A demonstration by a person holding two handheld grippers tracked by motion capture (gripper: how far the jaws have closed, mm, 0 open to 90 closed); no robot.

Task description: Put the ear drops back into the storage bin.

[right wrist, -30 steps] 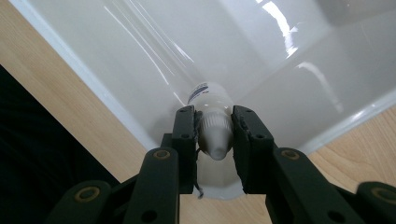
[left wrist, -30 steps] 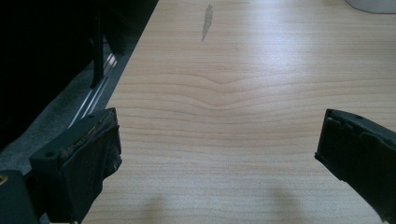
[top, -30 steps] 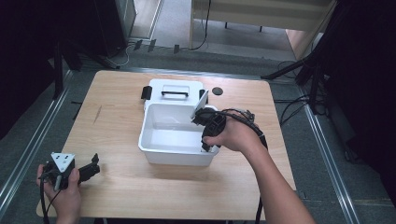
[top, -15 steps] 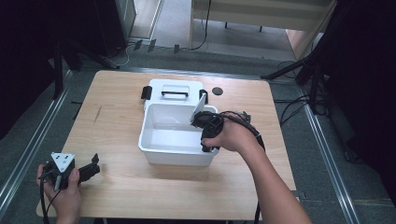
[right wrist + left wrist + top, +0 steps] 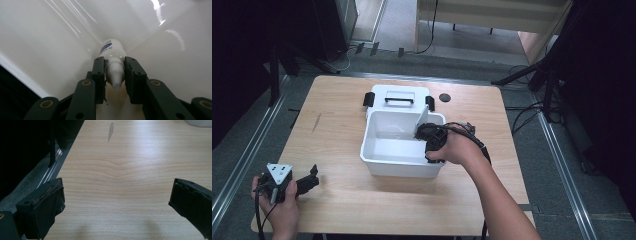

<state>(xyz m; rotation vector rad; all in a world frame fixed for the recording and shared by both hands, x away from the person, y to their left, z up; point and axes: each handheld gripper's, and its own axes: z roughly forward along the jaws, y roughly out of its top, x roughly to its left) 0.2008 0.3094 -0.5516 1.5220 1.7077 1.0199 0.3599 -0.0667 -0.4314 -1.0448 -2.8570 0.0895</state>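
Your table (image 5: pixel 342 150) is pale wood, ringed by grey floor and dark room. On it sits a white bin (image 5: pixel 399 167), its lid (image 5: pixel 397 97) lying just behind. Your right tongs (image 5: pixel 113 75) reach down into the bin, clamped on a small white bottle (image 5: pixel 112 51) at the neck, cap toward you, base pointing away toward the bin's wall. Your left tongs (image 5: pixel 117 202) rest wide apart, empty, at the table's near left corner

The left tongs (image 5: pixel 117 206) hang above a pale, wood-grained surface (image 5: pixel 130 170), their two black padded jaws standing wide apart with bare wood between them. A dark grey smudge (image 5: pixel 110 131) marks the wood near the far edge. A rounded white plastic edge (image 5: pixel 200 122) shows in the upper right corner. Left of the wood lie a metal rail (image 5: pixel 51 168) and dark floor.
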